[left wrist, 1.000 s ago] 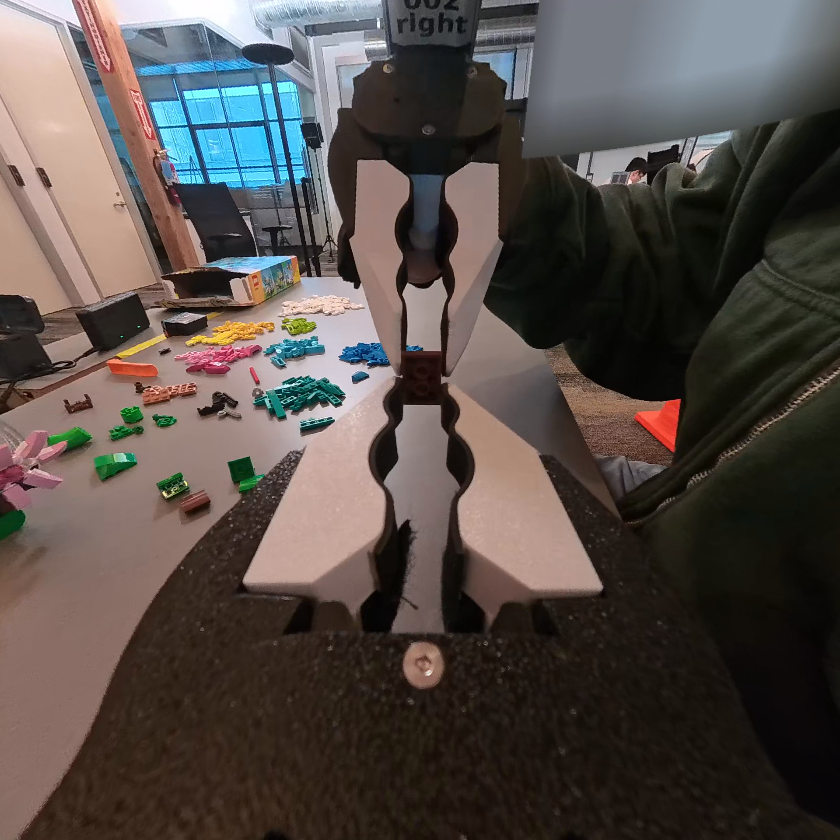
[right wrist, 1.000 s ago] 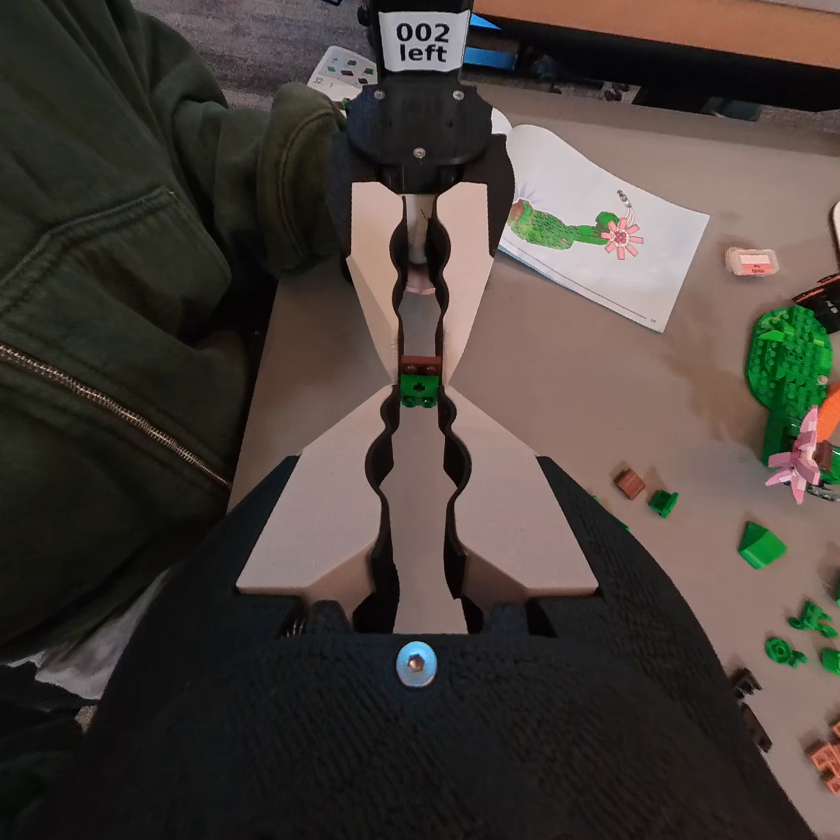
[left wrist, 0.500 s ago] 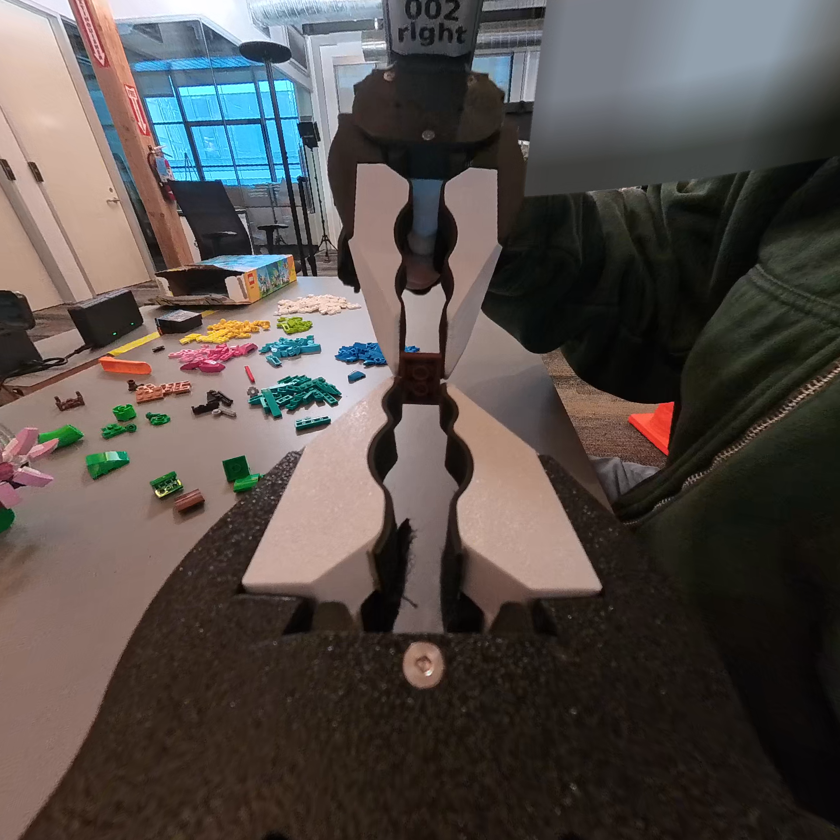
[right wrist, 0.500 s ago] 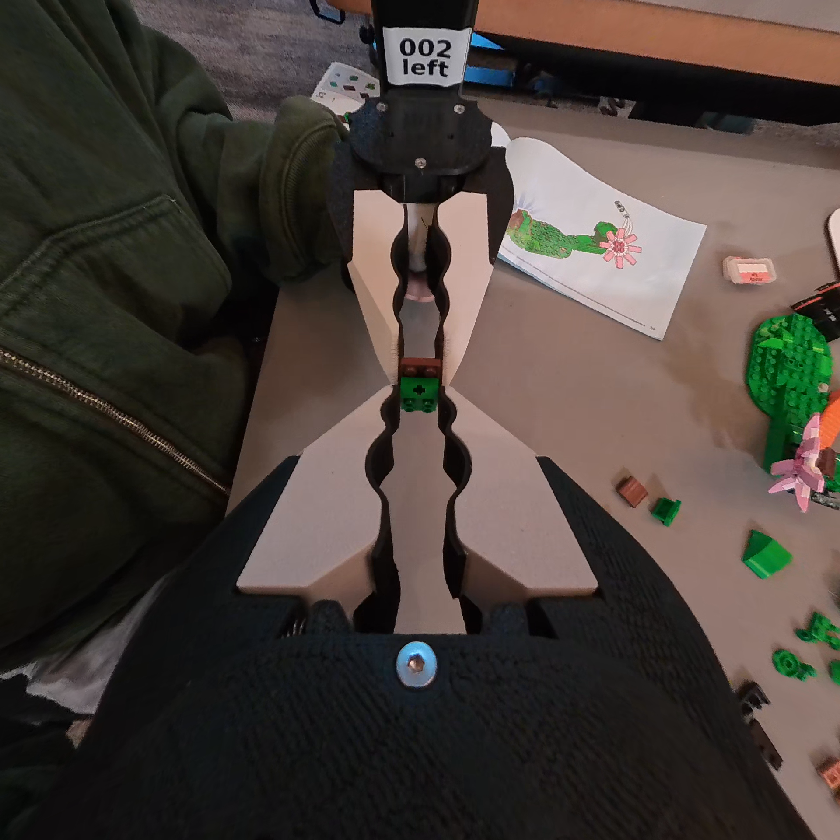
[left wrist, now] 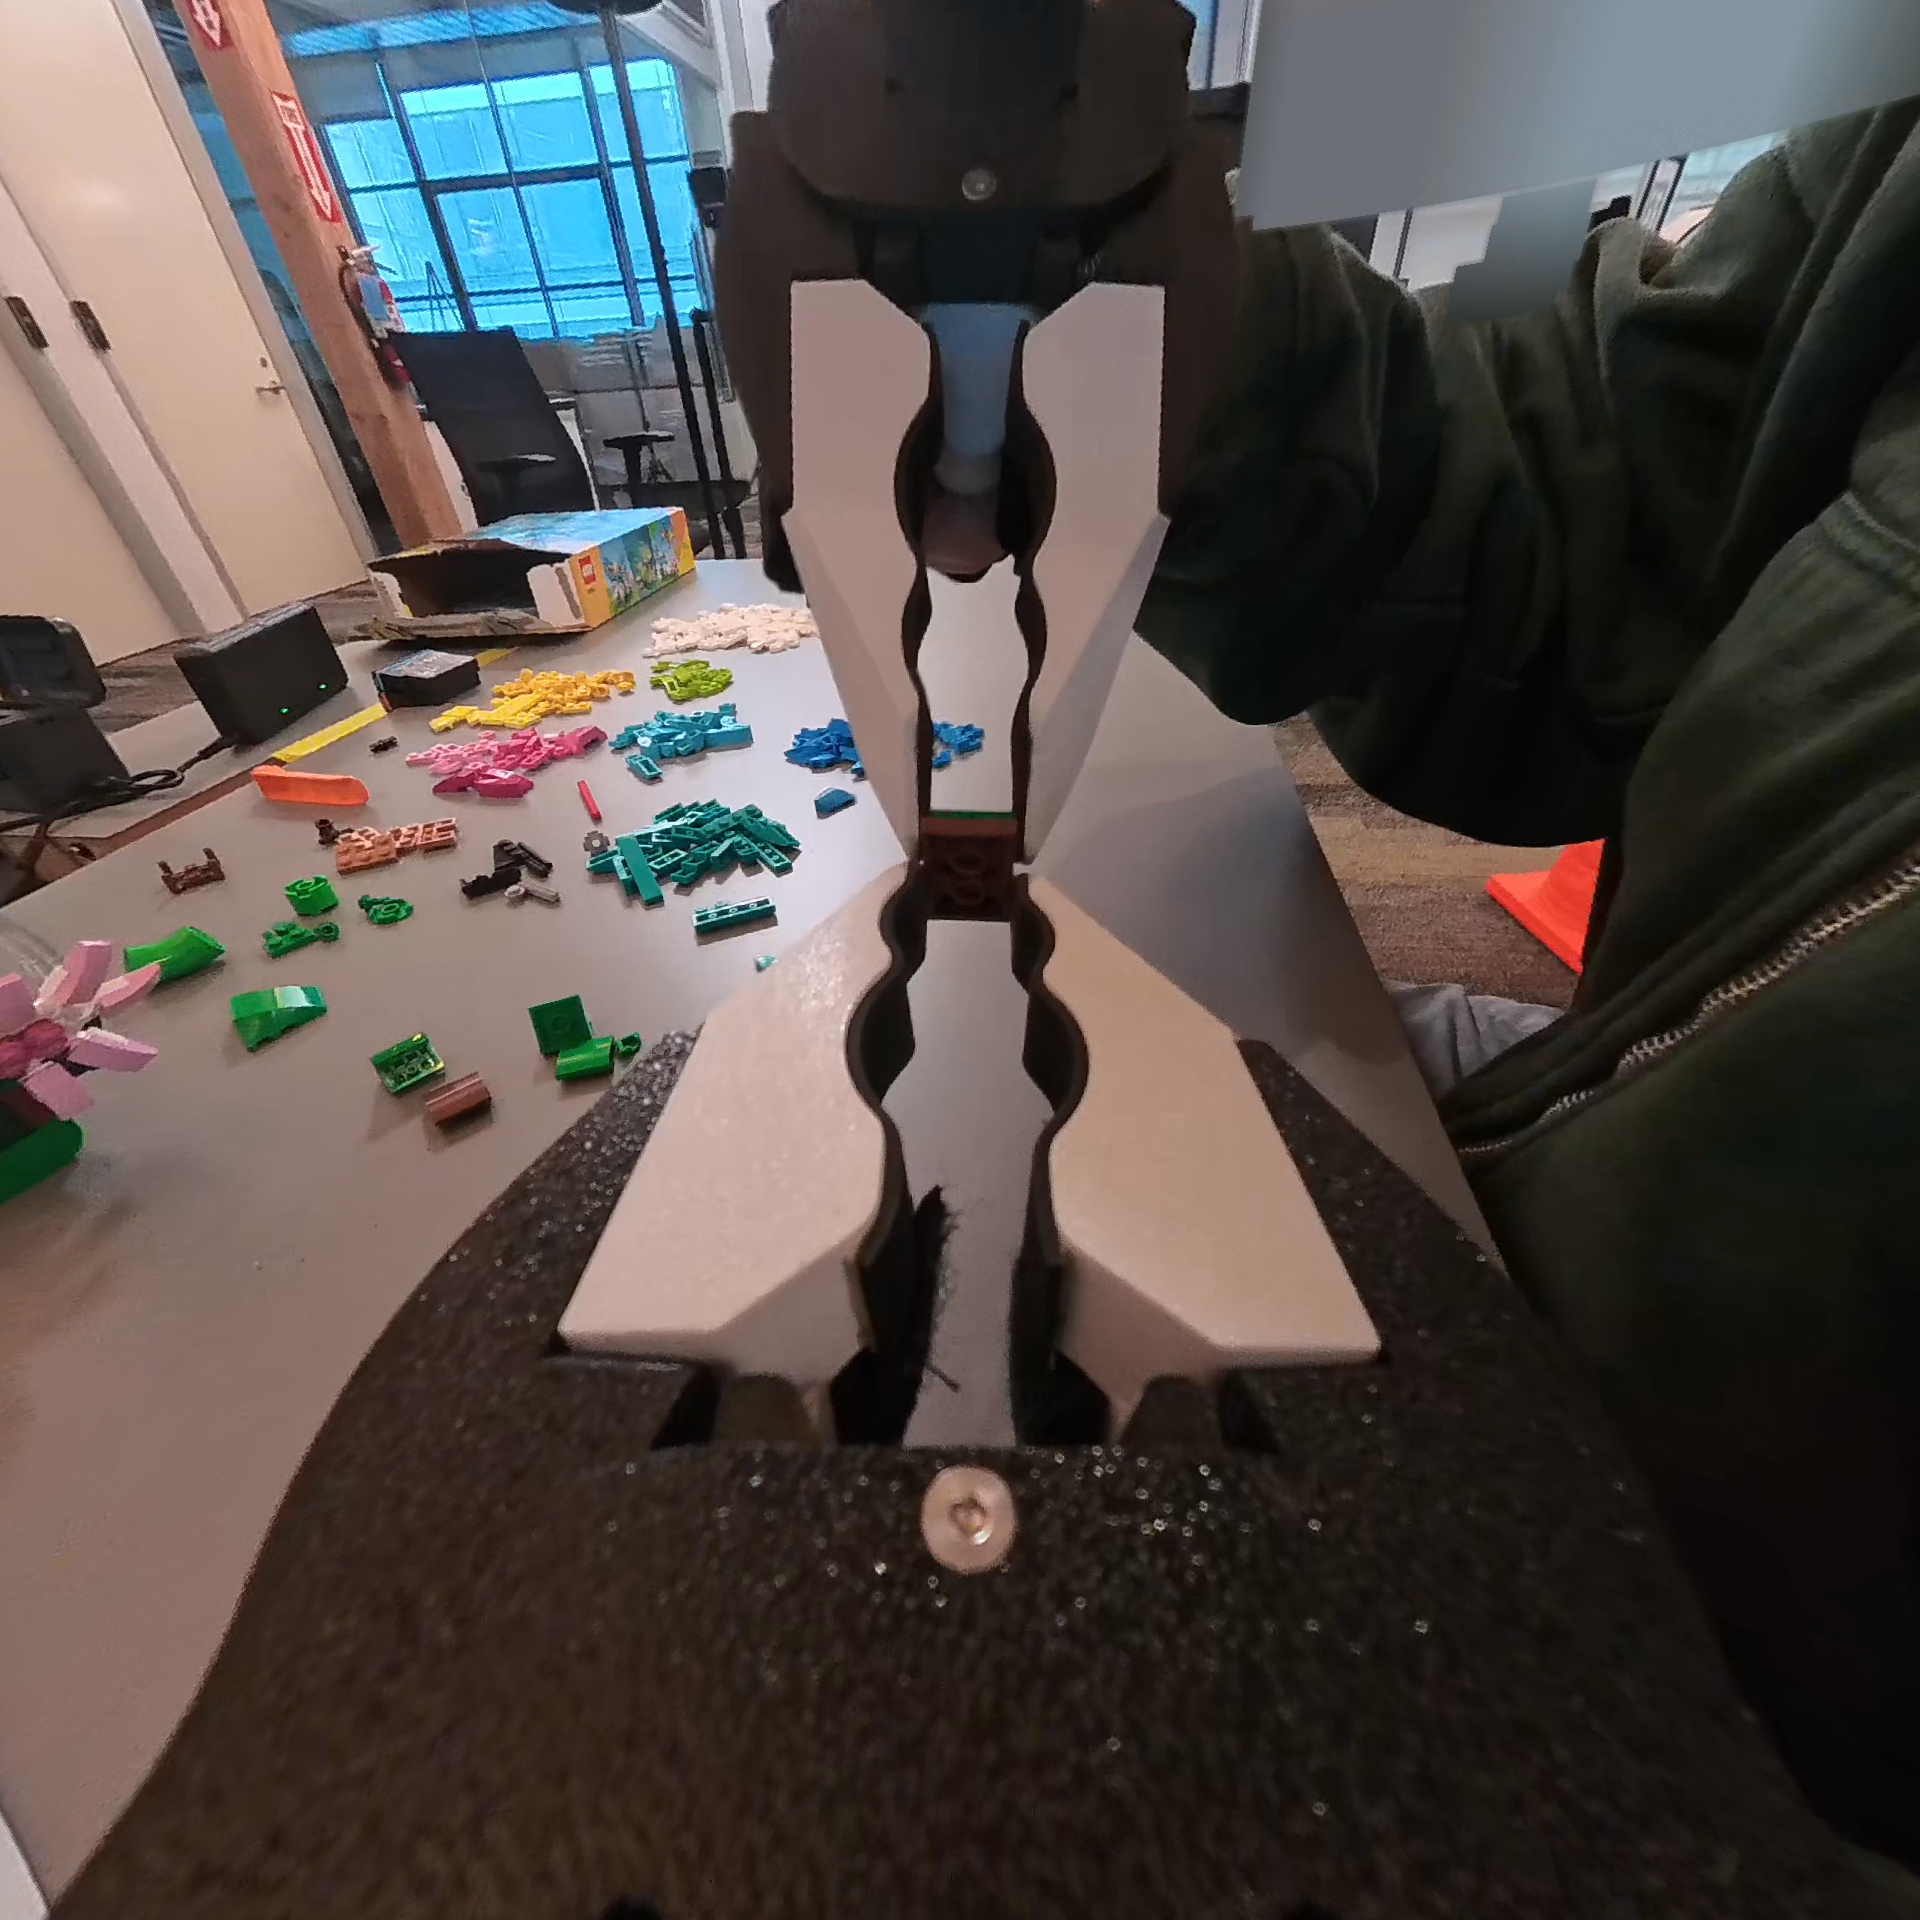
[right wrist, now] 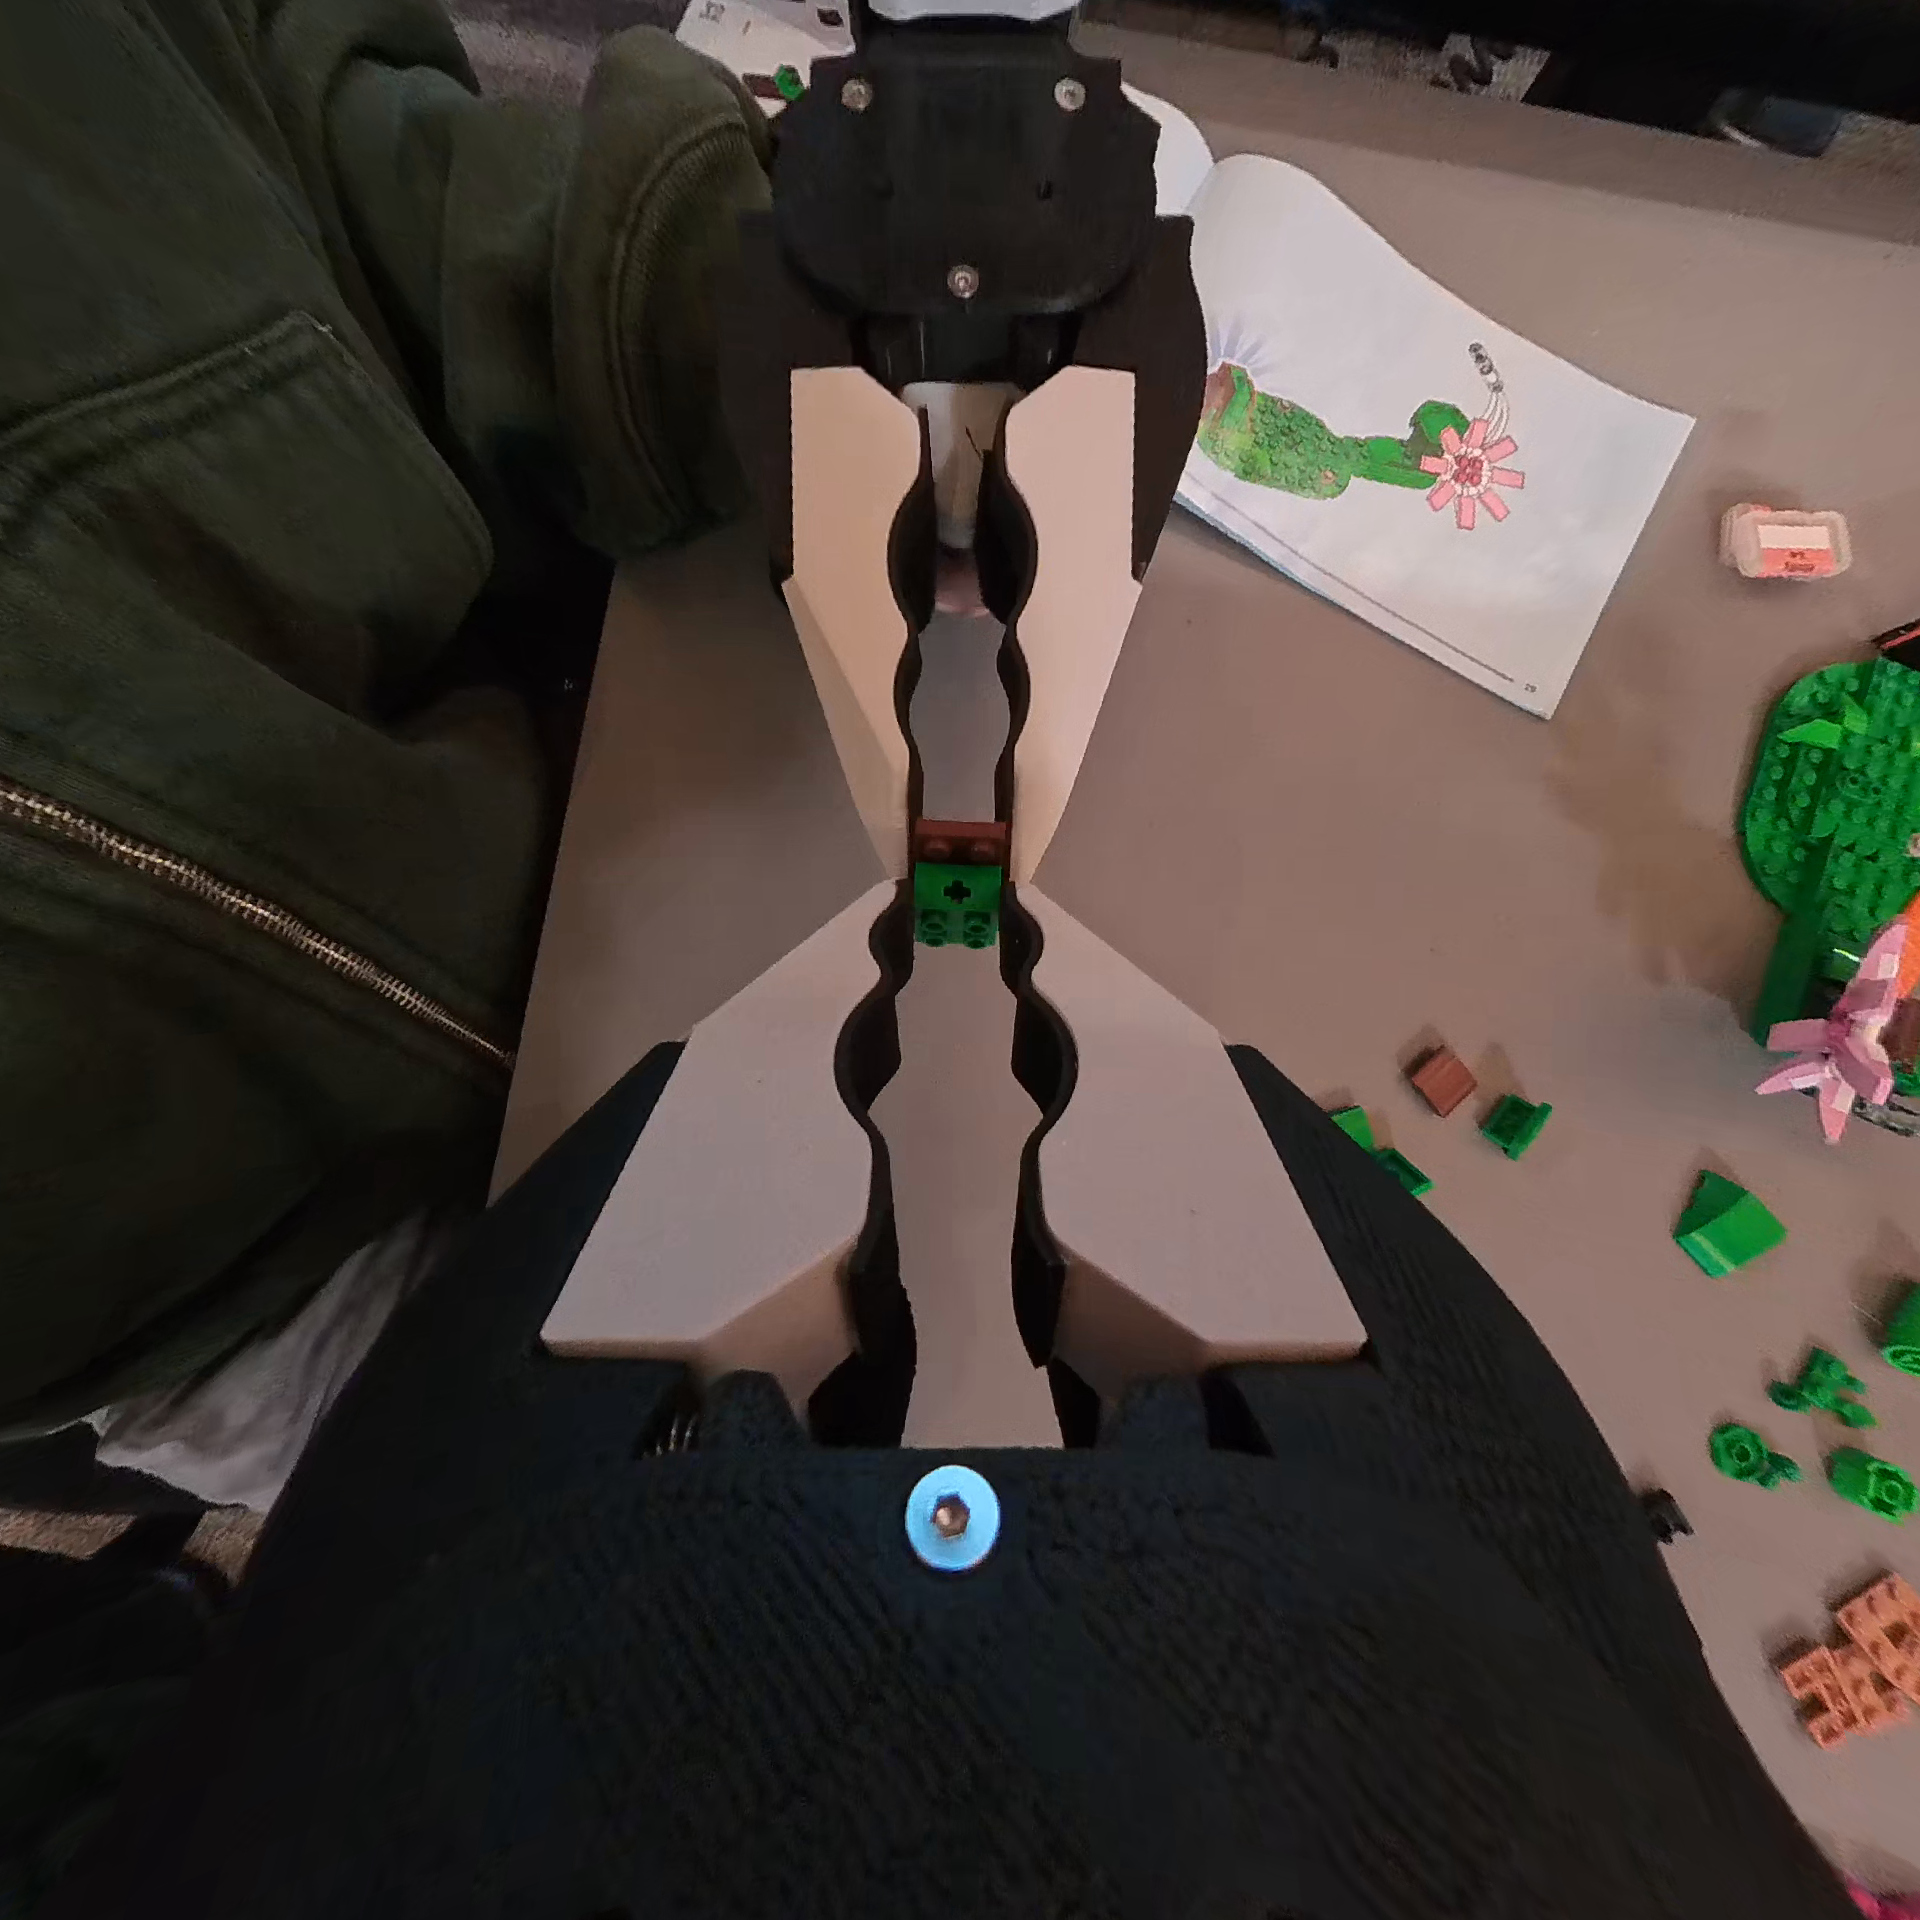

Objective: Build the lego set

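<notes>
**A:** What is happening at the centre of the desk [right wrist: 1299,831]?

**B:** Two tools meet tip to tip above it. The left hand-held gripper [left wrist: 966,888] is closed narrowly on a small brown brick [left wrist: 966,871]. The right hand-held gripper [right wrist: 958,894] pinches a green brick [right wrist: 958,896]. The two bricks touch face to face.

**A:** So which step is this?

**B:** It looks like joining those two bricks; whether they are fully seated I cannot tell.

**A:** And next?

**B:** Probably a straight, firm push together, then one tool lets go. Right of the bricks lie the open instruction booklet [right wrist: 1455,468] and the half-built green cactus [right wrist: 1839,810].
</notes>
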Demonstrator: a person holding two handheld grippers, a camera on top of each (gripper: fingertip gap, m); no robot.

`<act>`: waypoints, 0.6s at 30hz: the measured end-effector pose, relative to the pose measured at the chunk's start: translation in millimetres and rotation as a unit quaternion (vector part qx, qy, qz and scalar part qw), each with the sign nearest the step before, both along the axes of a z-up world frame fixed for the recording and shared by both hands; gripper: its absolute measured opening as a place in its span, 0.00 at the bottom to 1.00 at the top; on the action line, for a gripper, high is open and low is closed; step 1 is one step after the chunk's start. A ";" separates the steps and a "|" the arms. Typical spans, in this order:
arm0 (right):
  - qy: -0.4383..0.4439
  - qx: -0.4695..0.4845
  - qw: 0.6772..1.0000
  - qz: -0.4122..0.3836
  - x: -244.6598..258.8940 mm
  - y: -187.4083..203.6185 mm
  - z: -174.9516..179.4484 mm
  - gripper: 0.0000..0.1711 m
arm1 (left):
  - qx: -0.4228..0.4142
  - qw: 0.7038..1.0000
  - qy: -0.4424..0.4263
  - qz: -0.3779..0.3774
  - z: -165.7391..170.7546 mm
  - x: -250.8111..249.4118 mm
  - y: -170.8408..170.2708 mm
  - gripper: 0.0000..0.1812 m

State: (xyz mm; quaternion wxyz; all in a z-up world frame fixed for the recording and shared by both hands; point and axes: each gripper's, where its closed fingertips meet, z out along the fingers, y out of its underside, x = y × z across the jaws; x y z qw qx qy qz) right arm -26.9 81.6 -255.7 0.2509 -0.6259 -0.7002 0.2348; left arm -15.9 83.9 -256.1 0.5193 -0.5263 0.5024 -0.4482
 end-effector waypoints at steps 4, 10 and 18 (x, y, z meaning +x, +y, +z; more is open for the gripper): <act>-0.009 -0.002 1.000 -0.005 2.5 0.7 -7.5 0.08 | 0.008 1.000 0.024 0.006 -7.1 2.3 0.9 0.07; 0.003 0.004 1.000 -0.019 4.4 3.3 -12.2 0.09 | 0.004 0.999 0.038 0.011 -13.0 3.9 3.3 0.07; 0.041 0.000 0.999 -0.035 3.2 5.6 -7.6 0.13 | 0.009 0.999 0.029 0.027 -9.8 2.0 8.2 0.07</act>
